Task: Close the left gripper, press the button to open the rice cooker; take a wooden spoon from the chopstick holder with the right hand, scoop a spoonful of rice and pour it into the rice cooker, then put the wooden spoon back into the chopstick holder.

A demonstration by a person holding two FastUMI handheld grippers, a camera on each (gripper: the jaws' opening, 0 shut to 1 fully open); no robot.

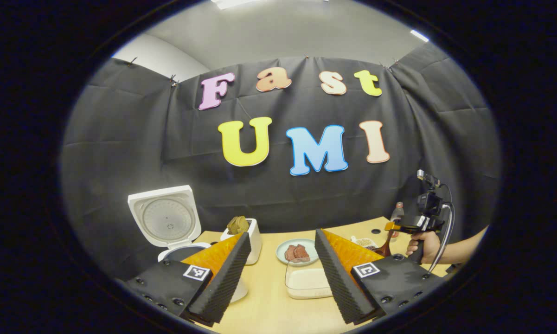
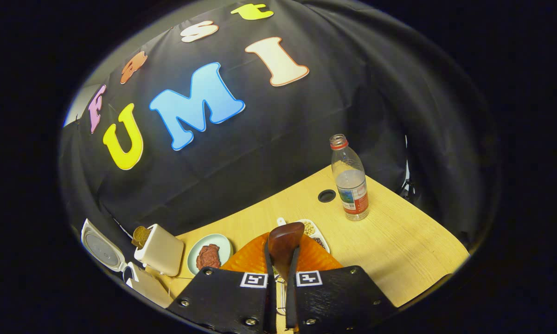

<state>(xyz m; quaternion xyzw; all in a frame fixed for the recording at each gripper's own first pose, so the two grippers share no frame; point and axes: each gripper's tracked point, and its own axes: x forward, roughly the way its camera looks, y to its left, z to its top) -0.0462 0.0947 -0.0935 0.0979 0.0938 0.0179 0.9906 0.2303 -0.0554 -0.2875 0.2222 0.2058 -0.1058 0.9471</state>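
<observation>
Rice cooker (image 1: pixel 167 222) lid up | right gripper (image 2: pixel 280 264) clamps wooden spoon (image 2: pixel 284 243) — left gripper (image 1: pixel 278 273) spread, idle | next, likely: dip into rice container (image 1: pixel 306 282)

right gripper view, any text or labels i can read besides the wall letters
None can be read.
Bottle: its label is too small and blurred.
Right gripper: square coded tags only, no words; same on the left gripper.

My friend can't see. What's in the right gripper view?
The right gripper is shut on a wooden spoon, bowl end up, above a wooden table. A capless bottle stands to the right; a plate of meat, a chopstick holder and the open rice cooker lie left.
</observation>
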